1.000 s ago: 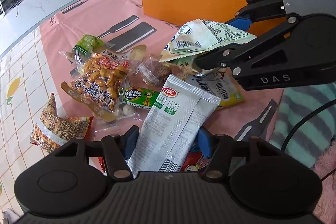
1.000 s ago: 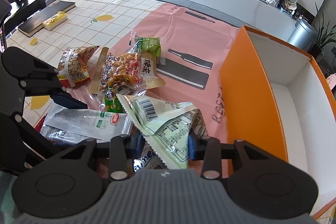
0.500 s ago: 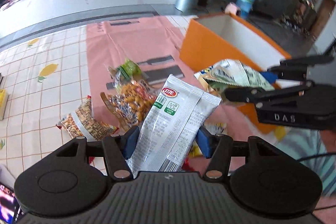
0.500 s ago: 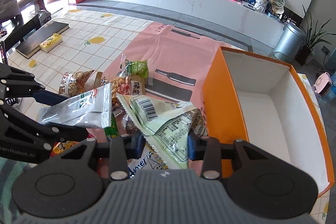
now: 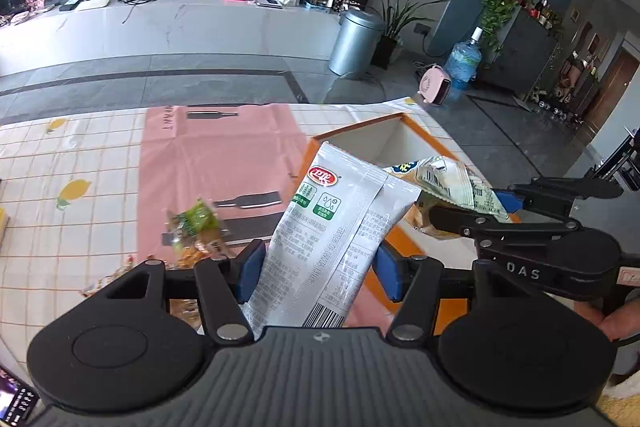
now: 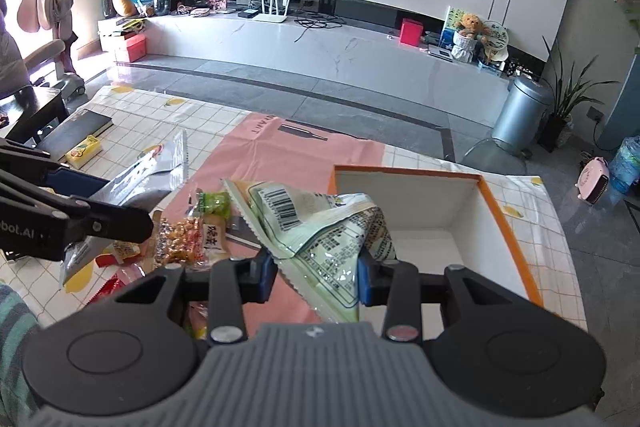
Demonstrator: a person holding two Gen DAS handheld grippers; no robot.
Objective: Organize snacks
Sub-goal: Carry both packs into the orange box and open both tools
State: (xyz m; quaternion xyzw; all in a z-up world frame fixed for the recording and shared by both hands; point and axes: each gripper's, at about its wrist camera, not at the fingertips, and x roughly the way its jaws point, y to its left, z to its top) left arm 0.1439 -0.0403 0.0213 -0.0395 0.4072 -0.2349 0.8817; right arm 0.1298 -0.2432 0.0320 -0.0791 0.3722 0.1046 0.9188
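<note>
The white snack packet point(image 5: 332, 239) is gripped between the blue pads of the left gripper point(image 5: 318, 269) and has been lifted higher than a second ago, above the pink mat point(image 5: 216, 151). The crumpled green packet point(image 6: 320, 227) is clamped in the right gripper point(image 6: 316, 273) and has been carried up beside the orange box point(image 6: 508, 227). The remaining snacks point(image 6: 188, 231) are left lying on the mat.

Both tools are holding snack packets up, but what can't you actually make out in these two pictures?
- Orange box floor: near part hidden by the right tool and its green packet, right wrist view.
- White packet: small print unreadable, lower end hidden by the left tool, left wrist view.
- Snack pile: blurred, left wrist view.
</note>
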